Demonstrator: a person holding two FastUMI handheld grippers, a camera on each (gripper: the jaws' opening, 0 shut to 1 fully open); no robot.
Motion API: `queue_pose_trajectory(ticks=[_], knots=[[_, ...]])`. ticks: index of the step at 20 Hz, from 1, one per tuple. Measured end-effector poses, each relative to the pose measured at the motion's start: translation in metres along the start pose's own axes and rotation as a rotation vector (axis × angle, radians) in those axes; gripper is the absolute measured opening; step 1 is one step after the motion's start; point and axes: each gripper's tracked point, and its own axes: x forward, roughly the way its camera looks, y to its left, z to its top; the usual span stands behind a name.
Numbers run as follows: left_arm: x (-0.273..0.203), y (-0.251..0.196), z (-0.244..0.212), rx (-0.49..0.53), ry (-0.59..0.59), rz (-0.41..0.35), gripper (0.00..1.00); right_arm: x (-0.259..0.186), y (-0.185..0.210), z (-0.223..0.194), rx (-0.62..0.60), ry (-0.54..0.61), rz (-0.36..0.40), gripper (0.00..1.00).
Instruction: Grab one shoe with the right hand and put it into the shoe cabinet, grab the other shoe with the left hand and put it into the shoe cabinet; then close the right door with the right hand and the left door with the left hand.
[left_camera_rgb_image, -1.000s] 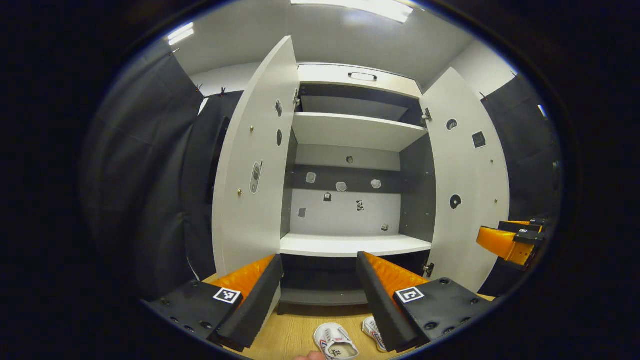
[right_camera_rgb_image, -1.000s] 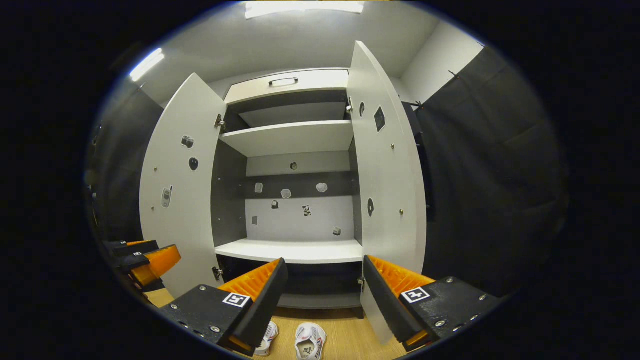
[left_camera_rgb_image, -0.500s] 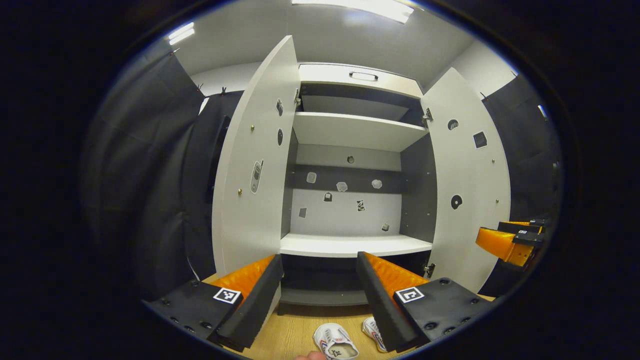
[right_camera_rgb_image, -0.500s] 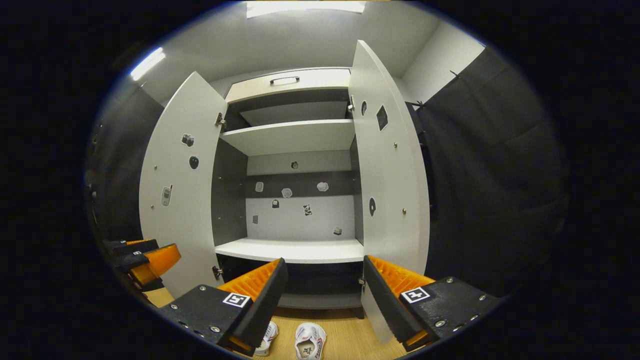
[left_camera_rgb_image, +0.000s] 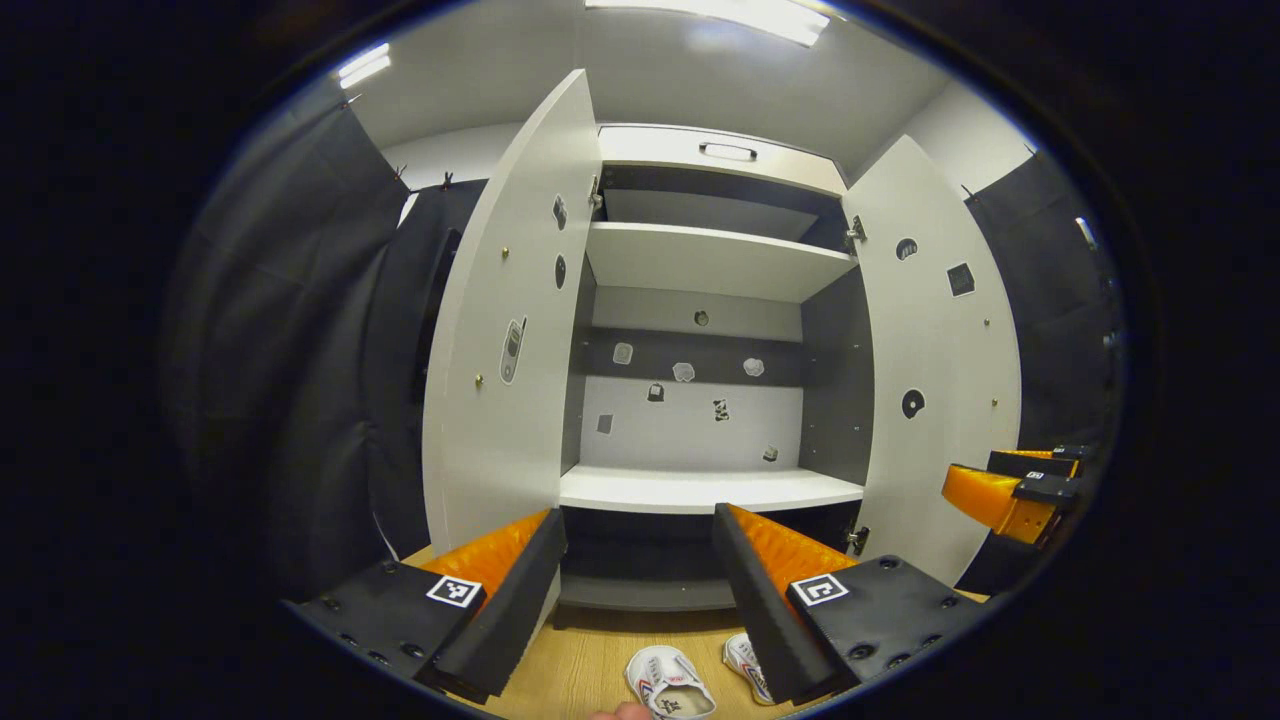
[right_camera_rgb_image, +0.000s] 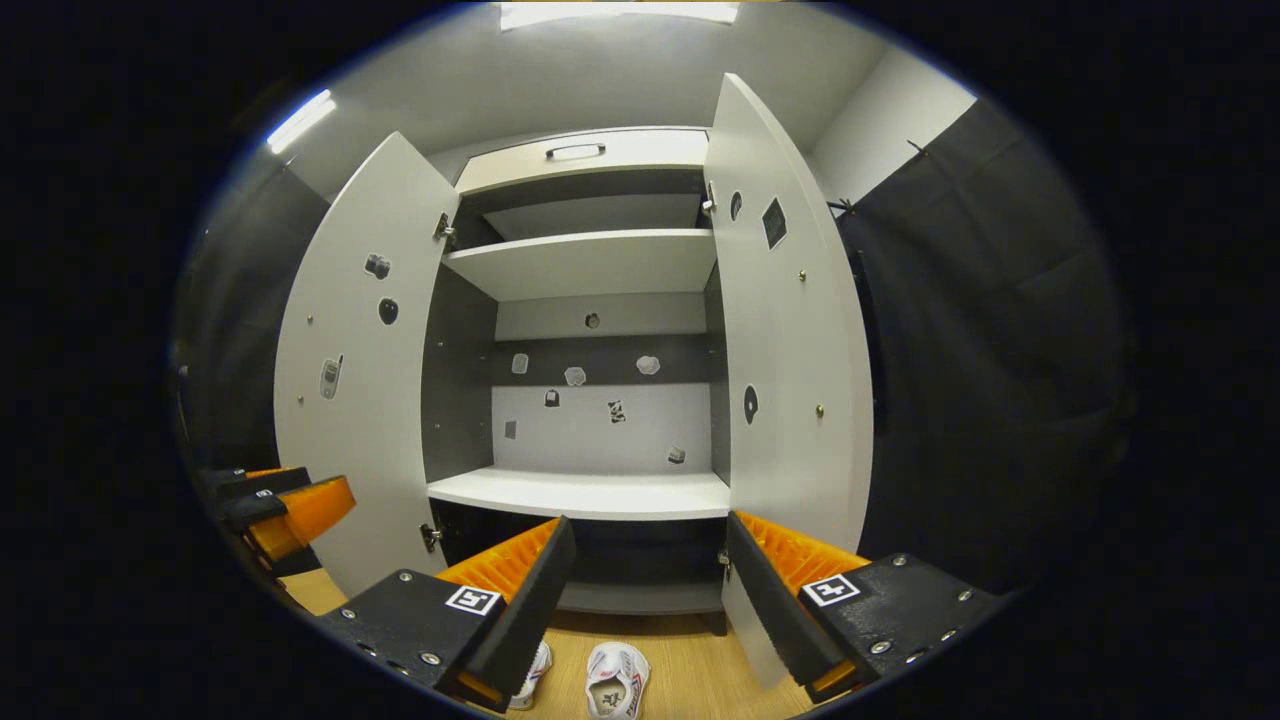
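Two white sneakers with red and blue stripes lie side by side on the wooden floor in front of the shoe cabinet: one sneaker and the other sneaker, partly hidden by a finger. The white cabinet has both doors swung wide: left door, right door. Its lower shelf is bare. My left gripper is open, held above the shoes. My right gripper is open too, beside the left one.
Black cloth walls stand on both sides of the cabinet. An upper shelf and a top drawer with a handle sit above. The right gripper is at the far right of the left gripper view, the left gripper at the far left of the right gripper view.
The right gripper has sunk slightly, so the cabinet sits a little higher in its view. The left gripper has held still. Both stay open.
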Motion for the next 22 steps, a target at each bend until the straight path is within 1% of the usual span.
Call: queue_pose_trajectory(ticks=[4, 7, 9, 11, 15, 16, 17, 22], knots=[[0.001, 0.0, 0.0, -0.012, 0.001, 0.003, 0.96, 0.014, 0.01, -0.049, -0.035, 0.09, 0.024, 0.94], [0.001, -0.002, 0.002, -0.021, -0.003, 0.004, 0.96, 0.024, 0.014, -0.109, -0.077, 0.186, 0.038, 0.94], [0.0, -0.001, 0.002, -0.013, -0.003, 0.004, 0.96, 0.028, 0.015, -0.15, -0.074, 0.25, 0.044, 0.94], [-0.001, 0.001, 0.001, 0.003, 0.001, 0.013, 0.96, 0.027, 0.016, -0.193, -0.07, 0.328, 0.051, 0.93], [-0.004, 0.004, -0.004, -0.002, 0.017, 0.026, 0.96, 0.024, 0.011, -0.265, -0.12, 0.456, 0.061, 0.93], [-0.005, 0.005, -0.006, -0.007, 0.023, 0.027, 0.94, 0.023, 0.01, -0.281, -0.13, 0.484, 0.065, 0.94], [-0.005, 0.005, -0.007, -0.009, 0.027, 0.028, 0.96, 0.023, 0.009, -0.295, -0.14, 0.513, 0.068, 0.93], [-0.007, 0.007, -0.007, 0.002, 0.033, 0.036, 0.96, 0.028, 0.006, -0.344, -0.19, 0.602, 0.081, 0.94]])
